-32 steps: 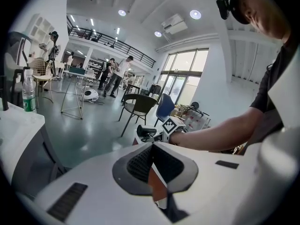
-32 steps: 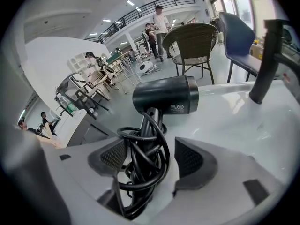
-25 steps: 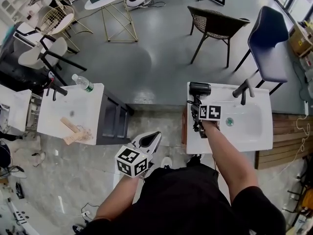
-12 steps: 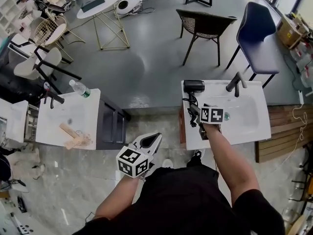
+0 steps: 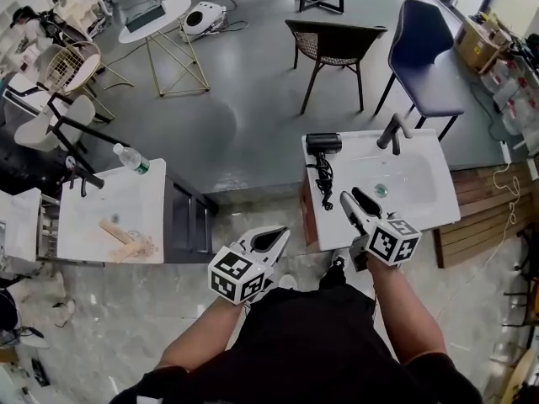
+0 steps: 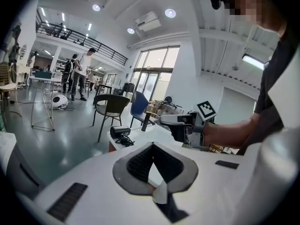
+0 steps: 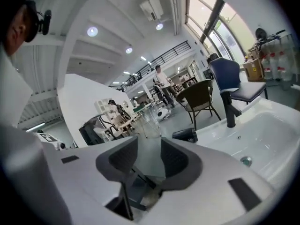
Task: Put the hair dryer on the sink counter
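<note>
Task object: a black hair dryer (image 5: 322,144) with a barrel-shaped body lies on its side at the rear left corner of the sink counter; its black cord (image 5: 322,173) is bunched just in front of it, along the left edge.
Support: a white rectangular sink counter (image 5: 325,217) with a sunken basin; a black faucet (image 5: 392,130) stands at the rear edge and a round metal drain (image 5: 381,190) sits in the basin floor.
Right gripper: the right gripper (image 5: 350,194) is held over the front left part of the counter, just left of the basin, pointing toward the rear edge and apart from the hair dryer.
Right jaws: a moderate gap and narrowing; nothing stands between the pads, and the hair dryer shows beyond them in the right gripper view.
Left gripper: the left gripper (image 5: 275,236) hangs off the counter, near its front left corner, over the tiled floor.
Left jaws: the pads meet at the tips, with nothing held.
Surroundings: a brown wicker chair (image 5: 333,40) and a dark blue chair (image 5: 421,45) stand on the grey floor behind the counter; a second white counter (image 5: 93,213), well apart to the left, carries a clear plastic bottle (image 5: 130,158) at its rear edge.
</note>
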`<state>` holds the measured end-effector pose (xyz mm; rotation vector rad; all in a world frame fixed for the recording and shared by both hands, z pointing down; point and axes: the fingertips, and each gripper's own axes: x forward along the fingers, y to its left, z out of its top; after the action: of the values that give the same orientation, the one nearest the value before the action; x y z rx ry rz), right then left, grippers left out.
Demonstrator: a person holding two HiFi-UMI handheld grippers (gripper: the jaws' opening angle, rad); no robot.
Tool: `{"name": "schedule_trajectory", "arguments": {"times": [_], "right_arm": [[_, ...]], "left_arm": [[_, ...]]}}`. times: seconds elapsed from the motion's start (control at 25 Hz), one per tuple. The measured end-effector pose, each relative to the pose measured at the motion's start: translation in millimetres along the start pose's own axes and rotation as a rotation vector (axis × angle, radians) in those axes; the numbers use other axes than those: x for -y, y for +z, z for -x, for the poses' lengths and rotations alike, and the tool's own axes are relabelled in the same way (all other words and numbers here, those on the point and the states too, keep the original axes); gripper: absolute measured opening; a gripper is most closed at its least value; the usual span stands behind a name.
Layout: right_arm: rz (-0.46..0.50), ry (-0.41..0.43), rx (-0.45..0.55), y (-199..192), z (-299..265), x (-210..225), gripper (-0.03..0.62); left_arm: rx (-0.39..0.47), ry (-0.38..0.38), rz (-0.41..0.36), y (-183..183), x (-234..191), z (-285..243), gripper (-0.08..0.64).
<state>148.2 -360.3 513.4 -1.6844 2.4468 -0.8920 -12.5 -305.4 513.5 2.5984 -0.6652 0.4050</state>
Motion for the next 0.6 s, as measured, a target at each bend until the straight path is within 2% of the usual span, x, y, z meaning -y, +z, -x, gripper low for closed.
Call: {"name": "schedule_trajectory", "arguments": {"times": [0.12, 0.2, 0.28, 0.4, 0.6], "right_arm": [[-0.040, 0.084, 0.088, 9, 38, -32, 0.023], [-0.076, 0.161, 0.119, 10, 59, -50, 0.007], [-0.095, 0.201, 0.119, 7, 73, -60, 0.004], [-0.085, 0.197, 0.098, -2, 88, -64, 0.003], [-0.015, 0.187, 0.066, -5, 109, -65, 0.003]], "left_arm": [[-0.003, -0.044, -0.018, 2, 13, 1, 0.000], [-0.006, -0.064, -0.029, 4, 21, 0, 0.000], [0.001, -0.073, -0.037, 7, 27, -1, 0.000], [0.026, -0.076, -0.043, 14, 39, 1, 0.000], [0.039, -0.060, -0.052, 12, 65, 3, 0.000]]}}
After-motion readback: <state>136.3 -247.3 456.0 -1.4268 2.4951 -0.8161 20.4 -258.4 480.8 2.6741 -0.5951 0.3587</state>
